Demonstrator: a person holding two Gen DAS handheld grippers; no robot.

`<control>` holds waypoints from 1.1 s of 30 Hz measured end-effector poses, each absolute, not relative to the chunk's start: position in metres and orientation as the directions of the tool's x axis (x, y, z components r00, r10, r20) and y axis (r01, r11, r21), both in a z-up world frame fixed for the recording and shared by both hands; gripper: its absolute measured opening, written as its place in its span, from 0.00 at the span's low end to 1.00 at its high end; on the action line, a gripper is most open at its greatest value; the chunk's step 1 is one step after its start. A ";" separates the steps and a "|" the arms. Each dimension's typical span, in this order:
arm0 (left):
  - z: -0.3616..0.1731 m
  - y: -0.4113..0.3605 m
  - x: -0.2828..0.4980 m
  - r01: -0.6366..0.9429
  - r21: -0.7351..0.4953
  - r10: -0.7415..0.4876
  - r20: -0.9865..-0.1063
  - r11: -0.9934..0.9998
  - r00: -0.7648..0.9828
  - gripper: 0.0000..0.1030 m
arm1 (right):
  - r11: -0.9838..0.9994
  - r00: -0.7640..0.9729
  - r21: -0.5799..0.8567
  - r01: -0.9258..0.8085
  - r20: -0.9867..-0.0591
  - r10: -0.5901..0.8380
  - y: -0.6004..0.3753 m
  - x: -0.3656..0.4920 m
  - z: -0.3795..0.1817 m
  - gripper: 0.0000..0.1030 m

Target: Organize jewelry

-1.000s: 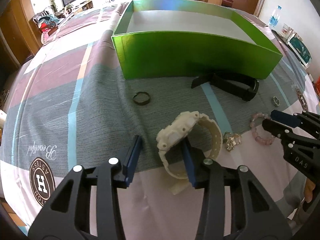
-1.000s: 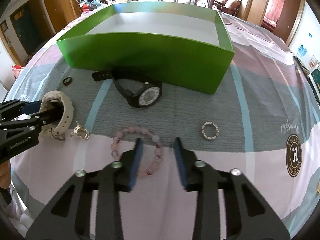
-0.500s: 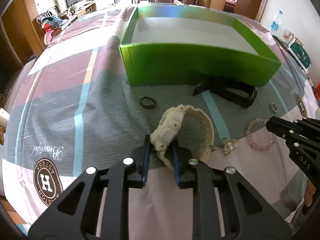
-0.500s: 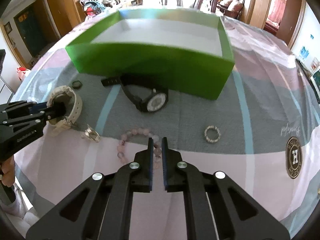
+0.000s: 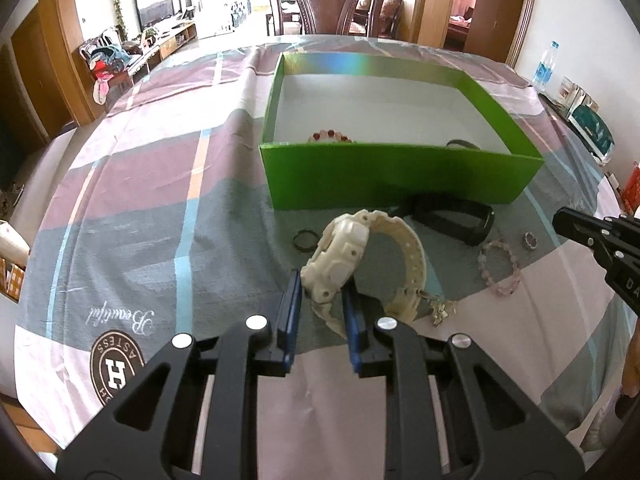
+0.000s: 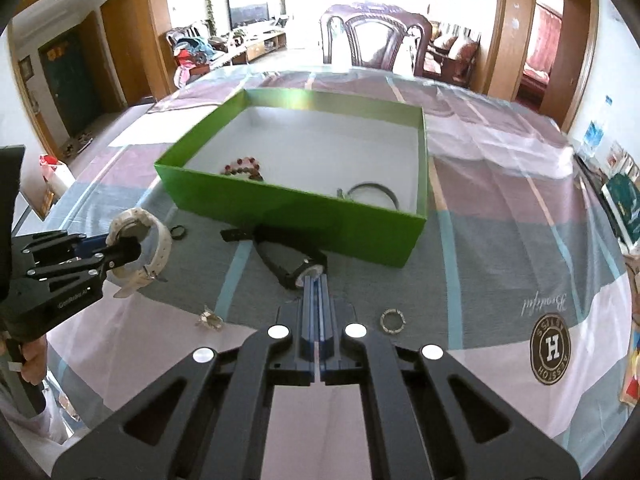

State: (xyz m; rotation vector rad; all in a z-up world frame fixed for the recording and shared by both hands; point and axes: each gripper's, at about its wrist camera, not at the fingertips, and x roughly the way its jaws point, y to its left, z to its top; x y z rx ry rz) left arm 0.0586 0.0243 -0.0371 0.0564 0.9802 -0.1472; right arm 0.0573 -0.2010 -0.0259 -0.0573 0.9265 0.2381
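Note:
My left gripper [image 5: 320,286] is shut on the cream white watch [image 5: 340,254] and holds it above the cloth, in front of the green box [image 5: 396,178]; the held watch also shows in the right wrist view [image 6: 138,236]. My right gripper [image 6: 317,280] is shut with nothing visible between its fingers, raised above the table. A black watch [image 6: 292,260], a pink bead bracelet [image 5: 500,264], a silver ring [image 6: 393,321], a dark ring [image 5: 304,239] and a small silver piece [image 6: 209,321] lie on the cloth. The box [image 6: 304,216] holds a red bead bracelet [image 6: 242,167] and a dark bangle [image 6: 372,194].
A chair [image 6: 376,40] stands beyond the table's far edge. Boxes and a water bottle [image 5: 545,68] sit at the right edge. The patterned tablecloth [image 5: 140,208] covers the table.
My left gripper closed on the white watch and lifted it. My right gripper shut and rose away from the pink bracelet, which stays on the cloth.

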 end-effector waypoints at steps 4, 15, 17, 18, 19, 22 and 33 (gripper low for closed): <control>-0.046 0.020 0.060 0.159 -0.023 -0.104 -0.844 0.987 0.526 0.20 | 0.976 0.512 0.059 -0.208 -0.844 0.160 -0.203 0.068 -0.055 0.34; -0.065 0.013 0.065 0.174 -0.027 -0.109 -0.869 0.984 0.483 0.20 | 0.977 0.474 0.020 -0.211 -0.872 0.120 -0.193 0.078 -0.091 0.14; -0.066 0.012 0.065 0.175 -0.029 -0.111 -0.870 0.984 0.480 0.20 | 0.975 0.471 0.025 -0.220 -0.873 0.128 -0.191 0.076 -0.091 0.09; -0.066 0.012 0.065 0.176 -0.029 -0.111 -0.871 0.984 0.479 0.20 | 0.974 0.466 0.034 -0.224 -0.874 0.138 -0.191 0.077 -0.091 0.08; -0.066 0.012 0.065 0.176 -0.028 -0.111 -0.871 0.984 0.479 0.20 | 0.972 0.464 0.042 -0.230 -0.874 0.148 -0.190 0.075 -0.090 0.08; -0.061 0.012 0.063 0.176 -0.026 -0.110 -0.865 0.984 0.489 0.20 | 0.970 0.482 0.044 -0.239 -0.862 0.158 -0.189 0.069 -0.081 0.08; -0.013 0.012 0.054 0.183 -0.008 -0.116 -0.801 0.983 0.588 0.20 | 0.964 0.640 0.018 -0.266 -0.745 0.191 -0.193 0.046 -0.003 0.08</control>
